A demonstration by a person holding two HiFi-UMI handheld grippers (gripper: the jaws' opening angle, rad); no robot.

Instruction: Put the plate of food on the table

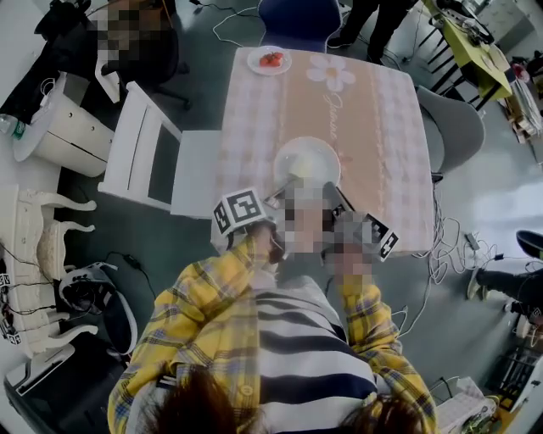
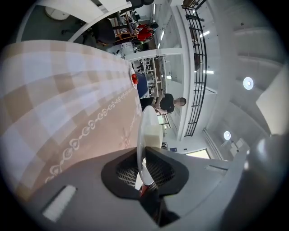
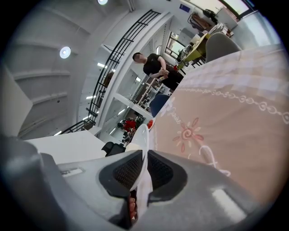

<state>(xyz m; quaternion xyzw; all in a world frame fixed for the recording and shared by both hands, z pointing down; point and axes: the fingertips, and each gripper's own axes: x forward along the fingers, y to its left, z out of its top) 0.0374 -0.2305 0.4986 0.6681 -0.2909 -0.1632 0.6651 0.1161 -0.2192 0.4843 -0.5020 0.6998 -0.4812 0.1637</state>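
Observation:
A white plate (image 1: 306, 158) with pale food on it hangs over the near part of the table (image 1: 399, 144), held by its near rim. My left gripper (image 1: 282, 186) grips the rim's left side and my right gripper (image 1: 333, 191) grips its right side. In the left gripper view the plate (image 2: 145, 135) runs edge-on between the black pads, and my left gripper (image 2: 143, 169) is shut on it. A pale block of food (image 2: 153, 133) lies on it. In the right gripper view my right gripper (image 3: 139, 173) pinches the plate's rim (image 3: 142, 142) too. I cannot tell whether the plate touches the cloth.
A small plate of red fruit (image 1: 270, 59) sits at the table's far edge. A white chair (image 1: 144, 153) stands at the left, a grey chair (image 1: 458, 127) at the right, a blue chair (image 1: 297, 17) beyond. Cables (image 1: 450, 254) lie on the floor at the right.

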